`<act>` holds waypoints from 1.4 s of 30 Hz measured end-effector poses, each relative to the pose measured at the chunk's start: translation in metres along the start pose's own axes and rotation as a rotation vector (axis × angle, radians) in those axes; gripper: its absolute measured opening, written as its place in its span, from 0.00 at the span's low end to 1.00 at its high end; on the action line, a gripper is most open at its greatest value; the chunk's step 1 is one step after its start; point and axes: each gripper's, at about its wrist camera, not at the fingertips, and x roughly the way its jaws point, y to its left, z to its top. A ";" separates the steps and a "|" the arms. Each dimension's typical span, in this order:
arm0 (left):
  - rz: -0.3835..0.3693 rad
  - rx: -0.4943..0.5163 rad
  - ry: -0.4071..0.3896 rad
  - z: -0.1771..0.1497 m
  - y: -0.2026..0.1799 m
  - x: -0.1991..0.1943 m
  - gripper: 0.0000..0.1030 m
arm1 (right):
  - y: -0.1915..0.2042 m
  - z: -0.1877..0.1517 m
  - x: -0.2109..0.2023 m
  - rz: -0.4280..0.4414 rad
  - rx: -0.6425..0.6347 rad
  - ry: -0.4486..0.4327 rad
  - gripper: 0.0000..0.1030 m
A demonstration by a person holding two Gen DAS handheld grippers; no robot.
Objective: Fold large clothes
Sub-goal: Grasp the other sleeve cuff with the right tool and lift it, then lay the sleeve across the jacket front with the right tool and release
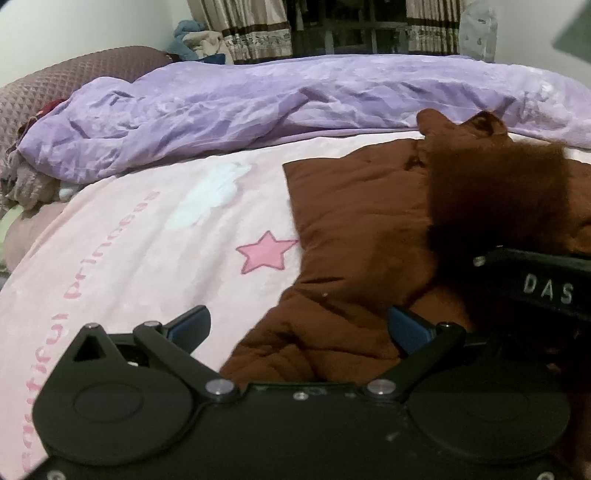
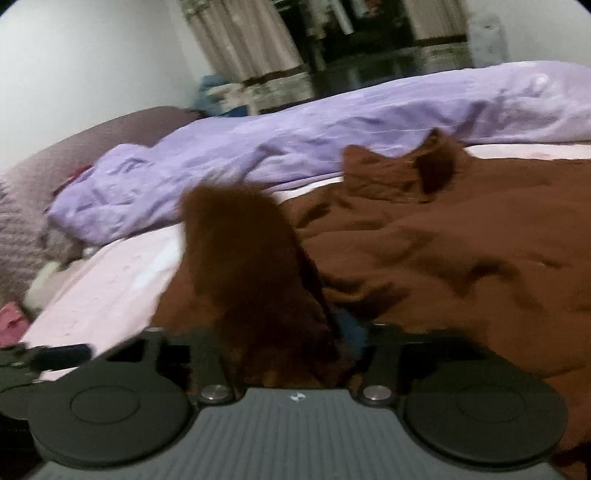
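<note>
A large brown quilted garment [image 1: 354, 221] lies spread on the pink bed sheet [image 1: 155, 236]; it also fills the right wrist view [image 2: 461, 240]. My left gripper [image 1: 299, 328] is open and empty, its blue-padded fingers [image 1: 192, 321] spread just above the garment's near left edge. My right gripper [image 2: 295, 332] is shut on a fuzzy brown flap of the garment [image 2: 243, 251], lifted and blurred in front of the camera. The same flap hangs at the right of the left wrist view [image 1: 495, 199], above the right gripper's black body [image 1: 539, 288].
A crumpled purple duvet [image 1: 295, 107] runs along the far side of the bed. A mauve quilted headboard [image 1: 48, 88] stands at the left, with soft items below it [image 1: 26, 184]. Curtains [image 1: 251, 29] hang behind.
</note>
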 end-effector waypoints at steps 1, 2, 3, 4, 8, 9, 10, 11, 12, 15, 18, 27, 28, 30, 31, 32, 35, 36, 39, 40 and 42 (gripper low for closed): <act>0.001 0.007 -0.001 0.000 -0.002 0.000 1.00 | 0.007 0.000 -0.006 -0.019 -0.039 0.006 0.76; 0.006 0.011 -0.004 -0.001 -0.002 0.000 1.00 | 0.012 -0.001 -0.009 -0.040 -0.067 0.011 0.76; 0.005 0.011 -0.005 -0.002 -0.002 -0.002 1.00 | 0.018 -0.001 -0.014 -0.064 -0.087 0.008 0.75; 0.002 0.008 -0.003 -0.003 -0.001 -0.002 1.00 | 0.022 -0.002 -0.018 -0.070 -0.094 0.005 0.71; -0.006 -0.017 0.008 -0.004 0.003 -0.003 1.00 | 0.032 -0.004 -0.027 -0.047 -0.084 -0.006 0.71; -0.007 -0.022 0.009 -0.005 0.004 -0.004 1.00 | 0.033 -0.005 -0.032 -0.047 -0.082 -0.011 0.71; -0.008 -0.023 0.011 -0.005 0.004 -0.004 1.00 | 0.042 0.001 -0.022 -0.047 -0.081 -0.015 0.71; -0.008 -0.023 0.012 -0.006 0.004 -0.005 1.00 | 0.044 0.003 -0.027 -0.041 -0.078 -0.024 0.71; -0.007 -0.023 0.013 -0.006 0.003 -0.005 1.00 | 0.048 0.006 -0.025 -0.031 -0.078 -0.035 0.71; -0.006 -0.024 0.015 -0.007 0.003 -0.006 1.00 | 0.054 0.012 -0.030 0.026 -0.111 -0.062 0.72; -0.006 -0.023 0.017 -0.007 0.003 -0.006 1.00 | 0.058 0.017 -0.042 0.036 -0.121 -0.098 0.73; -0.025 -0.051 0.029 -0.007 0.008 -0.001 1.00 | 0.050 0.030 -0.058 -0.006 -0.063 -0.251 0.72; -0.026 -0.051 0.030 -0.006 0.008 -0.001 1.00 | 0.048 0.030 -0.048 -0.028 -0.066 -0.220 0.60; -0.028 -0.054 0.031 -0.006 0.009 -0.001 1.00 | 0.039 0.024 -0.019 -0.039 -0.053 -0.125 0.39; -0.029 -0.055 0.031 -0.007 0.009 -0.001 1.00 | 0.033 0.020 -0.004 -0.038 -0.034 -0.074 0.31; -0.029 -0.056 0.031 -0.007 0.009 -0.001 1.00 | 0.028 0.014 0.012 -0.036 -0.010 -0.022 0.28; -0.029 -0.057 0.037 -0.009 0.011 -0.002 1.00 | 0.012 -0.008 0.042 -0.034 0.057 0.046 0.25; -0.027 -0.056 0.039 -0.010 0.011 -0.004 1.00 | 0.011 -0.009 0.040 -0.026 0.063 0.034 0.25; -0.027 -0.079 0.028 -0.006 0.014 -0.020 1.00 | 0.010 -0.001 0.037 -0.017 0.065 0.053 0.24; -0.037 -0.090 0.007 -0.002 0.016 -0.030 1.00 | 0.010 0.001 0.036 -0.013 0.072 0.054 0.24; -0.074 -0.110 -0.069 0.007 0.018 -0.056 1.00 | 0.009 0.003 0.028 -0.006 0.089 0.048 0.25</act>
